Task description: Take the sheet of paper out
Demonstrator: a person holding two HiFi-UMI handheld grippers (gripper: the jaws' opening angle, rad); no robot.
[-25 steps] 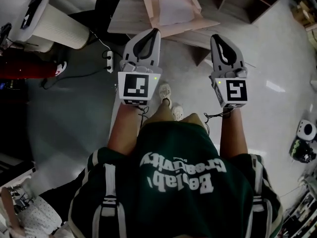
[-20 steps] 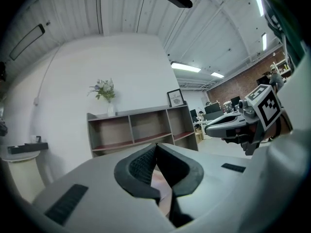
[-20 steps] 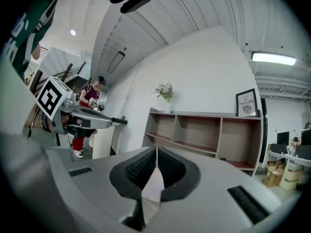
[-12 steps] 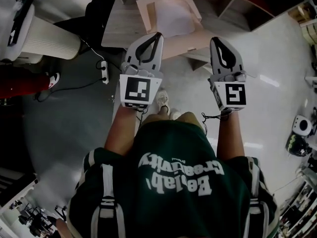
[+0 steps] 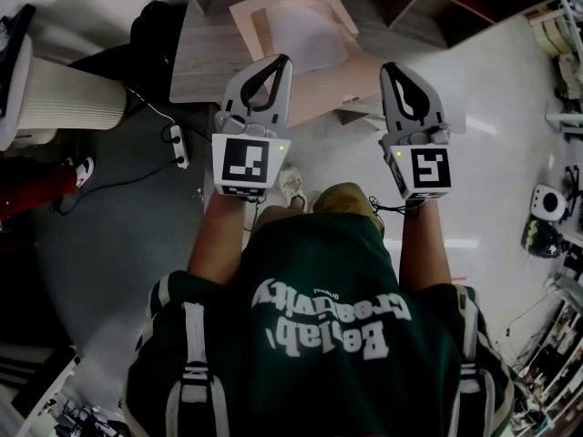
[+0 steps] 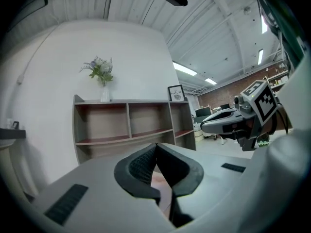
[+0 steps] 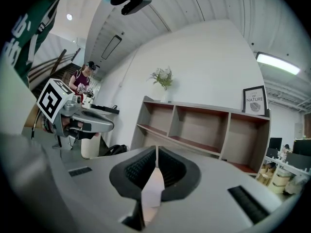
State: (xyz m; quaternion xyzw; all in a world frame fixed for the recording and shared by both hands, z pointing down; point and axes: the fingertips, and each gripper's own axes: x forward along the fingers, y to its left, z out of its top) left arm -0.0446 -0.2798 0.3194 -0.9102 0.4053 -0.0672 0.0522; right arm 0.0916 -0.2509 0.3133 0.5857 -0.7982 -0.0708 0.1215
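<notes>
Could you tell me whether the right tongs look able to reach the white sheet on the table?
Probably yes: nothing stands between the right tongs and the white paper sheet lying in its pale pink folder; the shut tongs must open first.

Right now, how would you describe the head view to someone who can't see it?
Seen from above, a person in green points the left gripper and right gripper, both shut and empty, at a wooden table where a tan folder holds a white sheet of paper.
</notes>
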